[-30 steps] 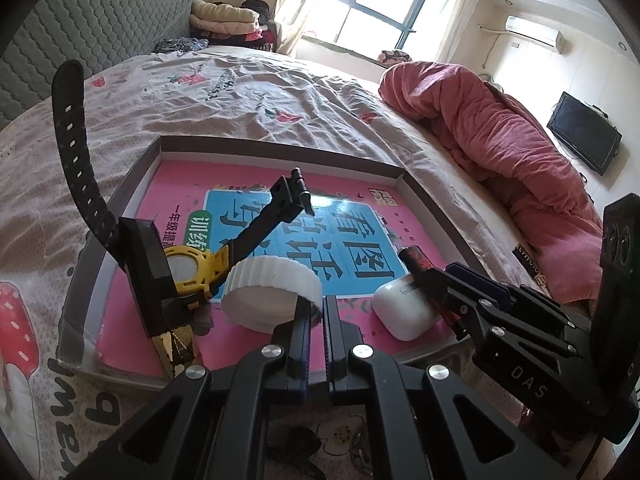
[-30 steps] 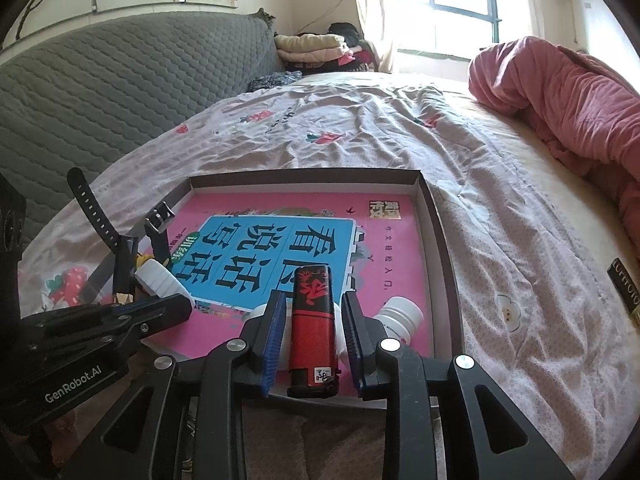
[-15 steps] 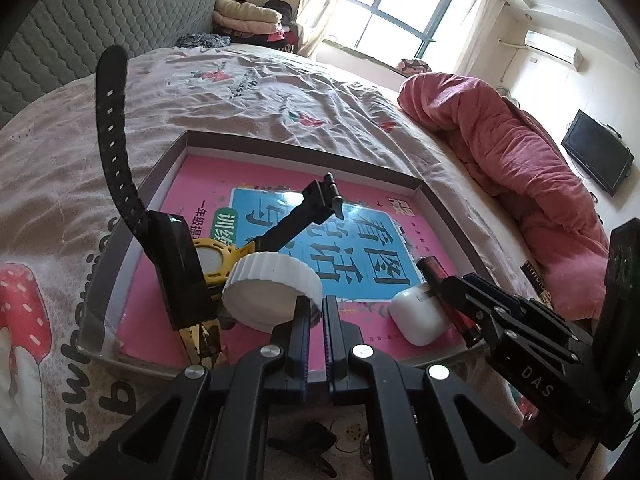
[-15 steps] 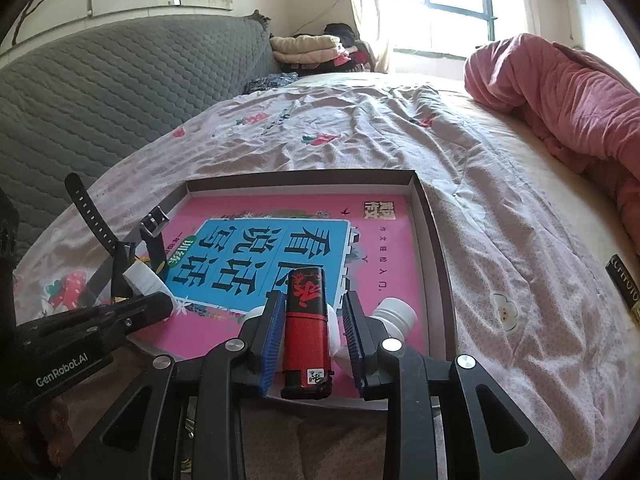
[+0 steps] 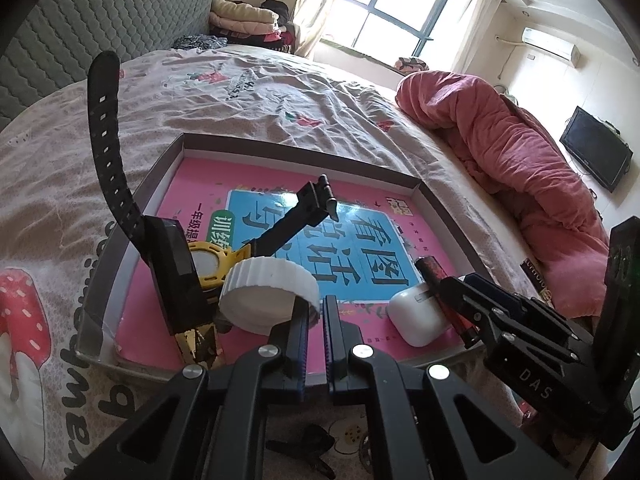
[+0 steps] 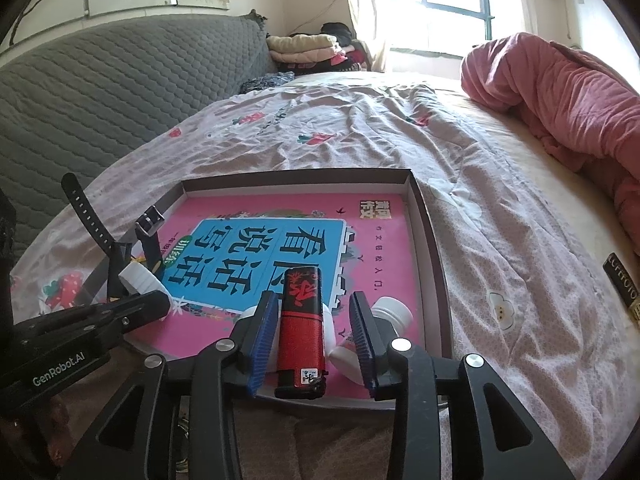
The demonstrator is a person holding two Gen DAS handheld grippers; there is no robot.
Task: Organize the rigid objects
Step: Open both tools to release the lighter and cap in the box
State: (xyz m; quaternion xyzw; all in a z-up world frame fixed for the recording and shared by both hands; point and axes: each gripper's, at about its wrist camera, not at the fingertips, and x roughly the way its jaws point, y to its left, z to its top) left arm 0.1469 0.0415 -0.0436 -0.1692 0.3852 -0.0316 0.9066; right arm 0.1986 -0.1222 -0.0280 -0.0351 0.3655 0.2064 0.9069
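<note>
Right wrist view: the right gripper [image 6: 316, 334] has spread since a second ago, when its blue pads hugged the red lighter [image 6: 302, 328]; its jaws are opening, and a gap shows on each side of the lighter, which lies between them, released. The lighter rests at the tray's near edge [image 6: 340, 400], its long axis running away from the camera, black base nearest. A white bottle [image 6: 384, 320] lies just right of it, under the right finger.

From the left wrist, the left gripper [image 5: 316, 332] is clenched with nothing between its jaws, as before, its tips just behind a white lid [image 5: 268, 294]. A black-strapped watch [image 5: 168, 240] stands against the tray's left wall [image 5: 120, 256], one strap rising well above it. A white earbud case [image 5: 416, 316] sits beside the lighter. The tray's far half, over the pink book [image 6: 384, 236], is open, and so is the bedsheet [image 6: 360, 128] beyond it.
</note>
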